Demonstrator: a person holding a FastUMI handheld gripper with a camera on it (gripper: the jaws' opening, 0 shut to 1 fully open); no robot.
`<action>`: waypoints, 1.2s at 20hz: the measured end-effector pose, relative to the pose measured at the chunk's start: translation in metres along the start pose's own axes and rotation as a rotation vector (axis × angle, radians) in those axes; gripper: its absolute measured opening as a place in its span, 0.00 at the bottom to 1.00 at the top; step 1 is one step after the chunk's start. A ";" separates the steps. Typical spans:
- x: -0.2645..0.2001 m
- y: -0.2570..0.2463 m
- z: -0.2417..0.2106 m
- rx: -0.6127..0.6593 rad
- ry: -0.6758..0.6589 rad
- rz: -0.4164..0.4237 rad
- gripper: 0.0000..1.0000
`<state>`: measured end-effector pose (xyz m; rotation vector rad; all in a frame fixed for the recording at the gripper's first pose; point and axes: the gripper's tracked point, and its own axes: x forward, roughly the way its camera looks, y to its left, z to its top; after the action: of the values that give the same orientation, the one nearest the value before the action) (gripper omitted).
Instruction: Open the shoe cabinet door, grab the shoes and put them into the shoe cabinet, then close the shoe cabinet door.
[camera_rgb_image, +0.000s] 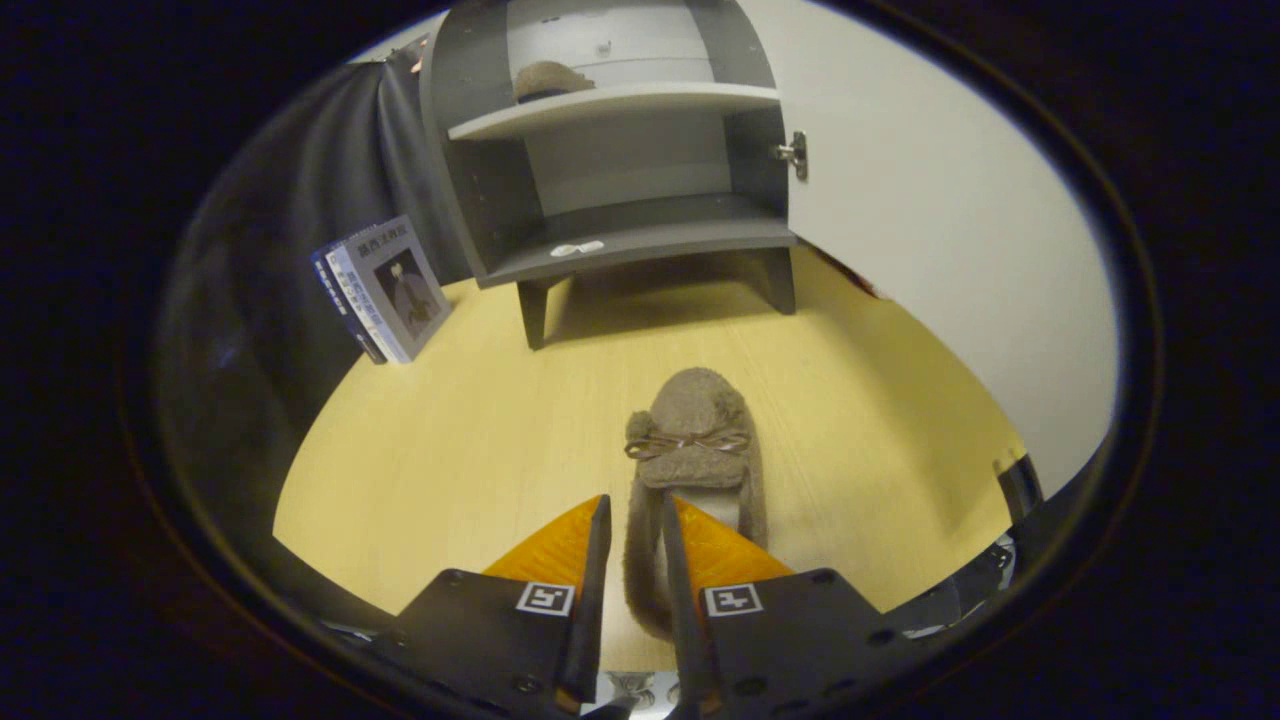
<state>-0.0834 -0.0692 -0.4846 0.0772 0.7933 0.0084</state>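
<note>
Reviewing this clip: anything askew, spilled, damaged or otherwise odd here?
Only a small white scrap lying on the cabinet's bottom shelf looks stray; what it is is unclear. Otherwise orderly: one slipper on the upper shelf, the other slipper on the floor with the gripper fingers closed on its rim.

It looks like a pretend home room: a small grey shoe cabinet (610, 150), a yellow wood floor (450, 440), and books (385, 290) leaning on dark cloth.

slipper (690, 430) heel hidden behind fingers (595, 560), cabinet (610, 150) top cut off
</note>
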 end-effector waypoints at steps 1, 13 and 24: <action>0.007 0.000 -0.005 -0.007 0.016 -0.002 0.33; 0.044 -0.001 -0.008 -0.117 0.067 -0.079 0.32; 0.055 -0.008 -0.006 -0.119 0.062 -0.107 0.18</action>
<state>-0.0490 -0.0746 -0.5284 -0.0784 0.8566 -0.0435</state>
